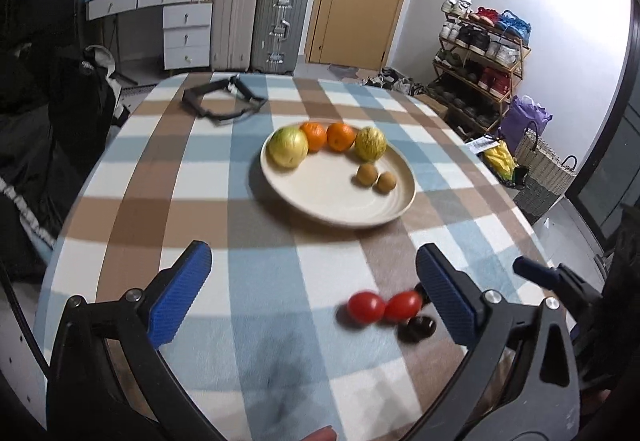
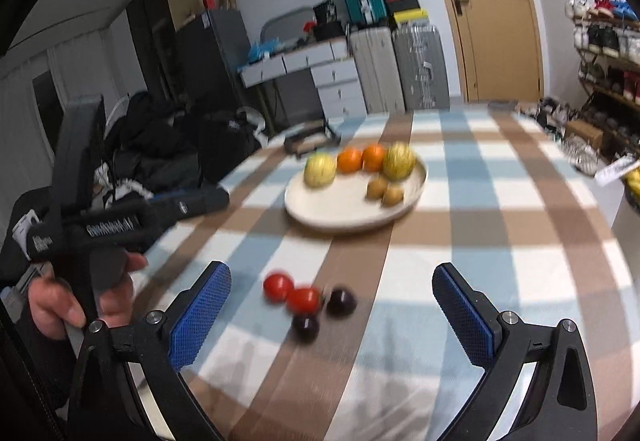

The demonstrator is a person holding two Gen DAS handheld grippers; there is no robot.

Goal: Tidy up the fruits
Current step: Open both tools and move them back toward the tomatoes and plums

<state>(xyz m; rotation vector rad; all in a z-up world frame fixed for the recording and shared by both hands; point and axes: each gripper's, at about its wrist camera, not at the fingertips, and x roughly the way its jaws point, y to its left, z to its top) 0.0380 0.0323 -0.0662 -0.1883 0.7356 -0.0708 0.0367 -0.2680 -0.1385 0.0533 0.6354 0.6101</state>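
**Fruit on the plate, four small pieces loose on the cloth**

The round surface [image 1: 248, 321] under a checked cloth of blue, brown and white squares carries everything. Toward its far side sits a wide, shallow cream ceramic plate [image 1: 340, 209]. Along the plate's far rim stand, in a row, a pale yellow-green round melon [image 1: 287, 146], two oranges [image 1: 314, 136] [image 1: 341, 136] touching one another, and a second yellow striped melon [image 1: 370, 143]. Just in front of that second melon lie two small brown kiwi-like fruits [image 1: 367, 174] [image 1: 386, 181], side by side.

Off the plate, near the front edge, two small red tomatoes [image 1: 366, 306] [image 1: 402, 306] touch each other, with two dark purple round fruits [image 2: 341, 301] [image 2: 306, 326] just beside them.

The left tool [image 1: 314, 293], black with blue ribbed pads, is released, its fingers spread wide and grasping nothing; the red tomatoes lie near its right finger. The right tool [image 2: 332, 313] is likewise spread wide and empty, the tomatoes and dark fruits showing between its fingers.

A black folding frame [image 1: 222, 101] lies at the far edge.
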